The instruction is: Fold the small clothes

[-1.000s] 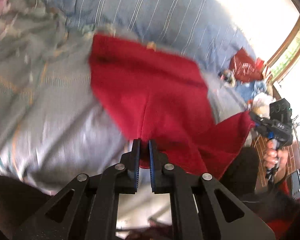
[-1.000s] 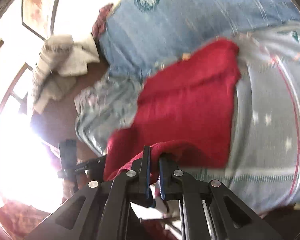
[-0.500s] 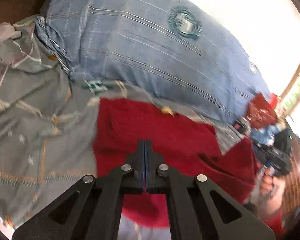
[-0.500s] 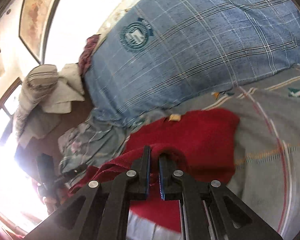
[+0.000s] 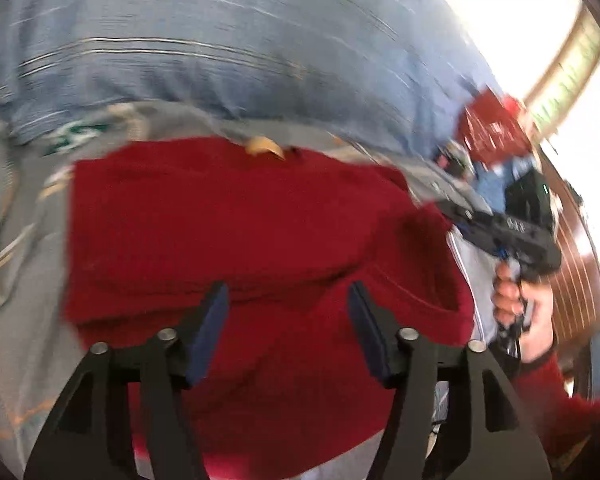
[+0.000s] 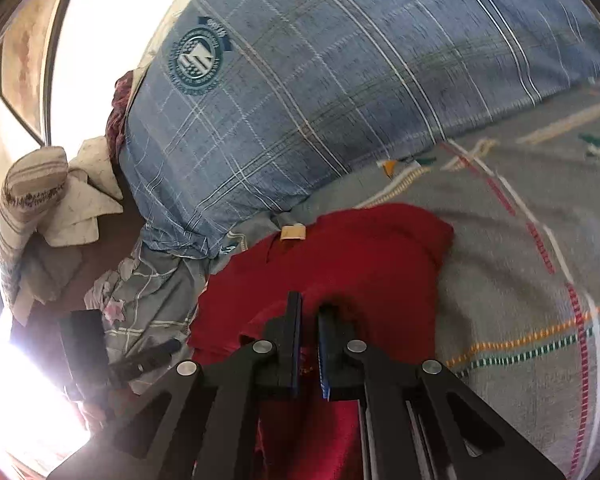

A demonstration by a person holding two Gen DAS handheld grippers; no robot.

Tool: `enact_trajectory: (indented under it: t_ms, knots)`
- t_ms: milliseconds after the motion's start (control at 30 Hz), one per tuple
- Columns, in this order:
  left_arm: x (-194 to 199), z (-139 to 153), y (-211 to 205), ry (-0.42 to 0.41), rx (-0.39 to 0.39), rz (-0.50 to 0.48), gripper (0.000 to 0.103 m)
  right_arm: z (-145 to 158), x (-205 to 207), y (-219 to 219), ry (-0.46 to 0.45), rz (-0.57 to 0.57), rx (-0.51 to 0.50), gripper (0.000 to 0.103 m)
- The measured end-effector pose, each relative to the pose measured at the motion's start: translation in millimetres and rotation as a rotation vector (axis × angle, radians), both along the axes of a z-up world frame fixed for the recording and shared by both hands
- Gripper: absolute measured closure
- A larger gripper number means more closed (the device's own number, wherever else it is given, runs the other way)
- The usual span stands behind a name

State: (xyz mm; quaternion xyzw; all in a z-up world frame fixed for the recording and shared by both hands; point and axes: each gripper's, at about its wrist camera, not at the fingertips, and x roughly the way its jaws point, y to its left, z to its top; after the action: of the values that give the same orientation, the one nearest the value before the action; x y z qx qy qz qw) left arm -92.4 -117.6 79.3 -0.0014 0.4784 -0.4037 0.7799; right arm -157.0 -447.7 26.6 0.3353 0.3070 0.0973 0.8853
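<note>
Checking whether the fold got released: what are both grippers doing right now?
Left gripper: jaws just opened, pads clear of the red garment.
Right gripper: shut on the red garment.

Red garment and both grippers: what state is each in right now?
Red garment: folded over on the grey bedspread, tan label at the far edge.
Left gripper: open, fingers have just been opening; cloth below them, not pinched.
Right gripper: shut on the garment's near edge.
Blue plaid pillow: lying behind the garment.

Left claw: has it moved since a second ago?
Yes. The left claw has carried forward over the red garment toward the blue plaid pillow, and its jaws have just been opening, releasing the cloth.
</note>
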Motion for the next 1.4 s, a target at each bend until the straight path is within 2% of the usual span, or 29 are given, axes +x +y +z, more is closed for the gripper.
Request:
enact_trajectory:
  t_ms: [100,167,267,367,567,633,667,767,933,1033,1100,1200,1300,1400]
  knots:
    - [-8.0,-8.2,-30.1,-0.004,0.035,-0.131,0.038,-7.3,-0.1,-5.5,0.010,0.001,0.022,0.096]
    - [-12.0,-11.5,-42.4,0.018,0.023,-0.212,0.038,-10.0,-0.9,-9.5,0.007,0.008,0.043,0.096]
    - [-16.3,-11.2,-52.3,0.023,0.013,-0.277,0.037,-11.3,-1.8,-10.9,0.004,0.015,0.049,0.096]
    - [-18.9,-13.3,-61.3,0.020,0.032,-0.305,0.032,-13.4,-0.8,-11.0,0.006,0.017,0.054,0.096]
    - [-17.0,-30.3,-79.6,0.058,0.109,-0.306,0.033,-18.2,2.5,-10.9,0.017,0.021,0.053,0.094]
    - [-18.3,-34.5,-80.1,0.061,0.124,-0.299,0.057,-19.2,3.3,-11.2,0.020,0.022,0.050,0.094]
    - [-20.5,-35.4,-80.4,0.043,0.143,-0.293,0.079,-20.0,3.9,-11.5,0.023,0.021,0.049,0.094]
    - [-23.8,-27.3,-69.0,-0.013,0.131,-0.244,0.096,-21.1,4.3,-11.7,0.025,0.019,0.050,0.093]
    - [-19.6,9.5,-36.5,-0.103,0.005,-0.107,0.097,-15.6,0.6,-9.3,-0.007,0.039,0.038,0.092]
    - [-10.3,17.6,-20.3,-0.147,-0.018,0.001,0.097,-12.1,-1.2,-8.0,-0.025,0.043,0.036,0.092]
    - [-2.1,16.7,-11.1,-0.166,0.000,0.087,0.097,-10.7,-2.1,-6.9,-0.035,0.044,0.034,0.092]
    - [5.1,15.7,2.7,-0.234,0.069,0.211,0.097,-8.4,-3.0,-4.7,-0.040,0.039,0.007,0.092]
    - [7.8,14.5,9.2,-0.284,0.112,0.279,0.097,-6.6,-3.0,-3.4,-0.052,0.035,-0.005,0.092]
    - [16.4,9.8,13.8,-0.281,0.124,0.319,0.097,-4.8,-2.9,-0.7,-0.067,0.036,-0.016,0.092]
